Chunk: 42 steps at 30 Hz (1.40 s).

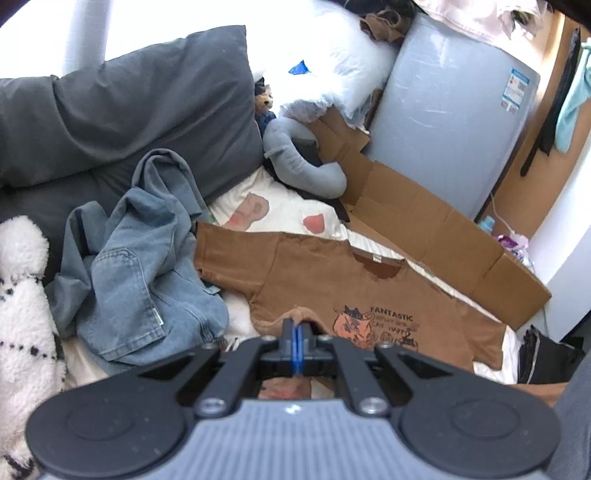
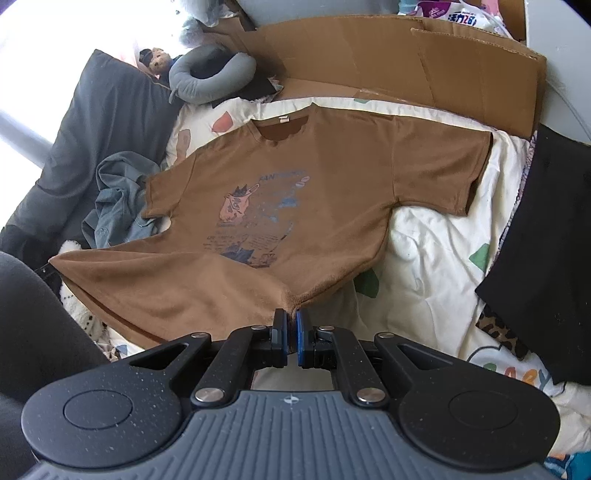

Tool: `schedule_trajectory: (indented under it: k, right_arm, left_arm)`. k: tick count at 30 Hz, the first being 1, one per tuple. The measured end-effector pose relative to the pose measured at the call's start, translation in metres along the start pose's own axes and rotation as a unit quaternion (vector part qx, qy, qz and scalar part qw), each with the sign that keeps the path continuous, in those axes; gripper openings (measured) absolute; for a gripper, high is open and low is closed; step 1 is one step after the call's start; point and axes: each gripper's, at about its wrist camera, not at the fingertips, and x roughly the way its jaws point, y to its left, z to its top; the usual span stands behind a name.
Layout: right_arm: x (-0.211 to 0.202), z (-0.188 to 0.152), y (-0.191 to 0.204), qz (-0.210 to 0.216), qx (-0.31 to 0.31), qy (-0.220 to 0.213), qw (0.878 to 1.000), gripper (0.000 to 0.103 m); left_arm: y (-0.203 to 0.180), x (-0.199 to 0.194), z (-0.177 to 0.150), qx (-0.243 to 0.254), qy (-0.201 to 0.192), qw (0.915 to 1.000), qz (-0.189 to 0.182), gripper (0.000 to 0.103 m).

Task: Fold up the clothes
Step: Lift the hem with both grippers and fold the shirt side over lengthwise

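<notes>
Brown T-shirt (image 2: 332, 192): spread front-up across a white printed bedsheet (image 2: 424, 251), neckline toward the flattened cardboard (image 2: 388, 62). Chest print: a cat graphic with "FANTASTIC" readable in the left wrist view; the smaller lines beneath look like "CAT HAPPY" but are not fully legible. In the right wrist view the same print is washed bluish and unreadable. A small white neck tag is too small to read.

Left gripper (image 1: 296, 325): jaws pressed together, pinching a raised fold of the shirt's hem edge. The shirt's lower part is hidden behind the gripper body.

Right gripper (image 2: 291, 325): jaws nearly together, pinching a bunched point of the hem, which rises off the sheet there.

Blue denim garment (image 1: 140, 266): crumpled heap just beside the shirt's sleeve; its small side tag is illegible.

Grey pillow (image 1: 122, 103): behind the denim.

Grey neck pillow (image 1: 299, 162): near the cardboard, with a small teddy bear (image 1: 264, 99) partly hidden behind it.

Grey-blue upright panel (image 1: 450, 122): carries a sticker label with blurred text.

Black cloth (image 2: 546, 258): at the bed's edge, cut off by the frame.

Packaging (image 2: 454, 14): at the top edge, with printed characters partly cut off.
</notes>
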Motion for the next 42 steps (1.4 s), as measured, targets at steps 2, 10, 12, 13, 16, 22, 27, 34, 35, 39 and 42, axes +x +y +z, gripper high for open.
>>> schedule_trajectory:
  k: [2,10,12,13,16,22,27,34,35,39,42]
  right_arm:
    - [-0.004,-0.002,0.000,0.001,0.001,0.000,1.000,0.003]
    - [0.010,-0.017,-0.004,0.005,0.005,0.030,1.000,0.003]
    - [0.015,-0.025,-0.009,0.006,0.012,0.038,0.999,0.002]
    - [0.017,-0.028,-0.011,0.006,0.016,0.042,0.999,0.002]
    - [0.024,-0.042,-0.018,0.004,0.030,0.052,0.998,0.002]
    - [0.044,-0.072,-0.032,-0.007,0.061,0.074,0.995,0.002]
    - [0.064,-0.094,-0.046,-0.024,0.086,0.089,0.992,0.002]
    - [0.099,-0.123,-0.063,-0.046,0.113,0.126,0.984,0.002]
    - [0.104,-0.126,-0.065,-0.049,0.118,0.131,0.983,0.002]
    - [0.123,-0.137,-0.074,-0.061,0.123,0.153,0.979,0.002]
    - [0.137,-0.142,-0.077,-0.072,0.118,0.167,0.976,0.002]
  left_arm:
    - [0.001,-0.002,-0.001,-0.001,0.001,1.0000,0.000,0.001]
    - [0.008,-0.004,-0.020,-0.010,0.048,0.9986,0.019,0.001]
    - [0.009,-0.002,-0.026,-0.013,0.065,0.9975,0.025,0.000]
    - [0.010,-0.002,-0.029,-0.009,0.071,0.9971,0.027,0.000]
    - [0.011,0.001,-0.036,-0.002,0.084,0.9959,0.033,0.000]
    - [0.024,0.010,-0.057,-0.019,0.106,0.9929,0.051,0.000]
    - [0.033,0.018,-0.078,-0.024,0.128,0.9894,0.065,0.000]
    - [0.047,0.035,-0.107,-0.041,0.150,0.9842,0.085,0.000]
    - [0.050,0.037,-0.111,-0.044,0.153,0.9834,0.088,0.000]
    - [0.060,0.048,-0.129,-0.054,0.169,0.9791,0.098,0.000]
    - [0.066,0.054,-0.143,-0.055,0.183,0.9761,0.103,0.000]
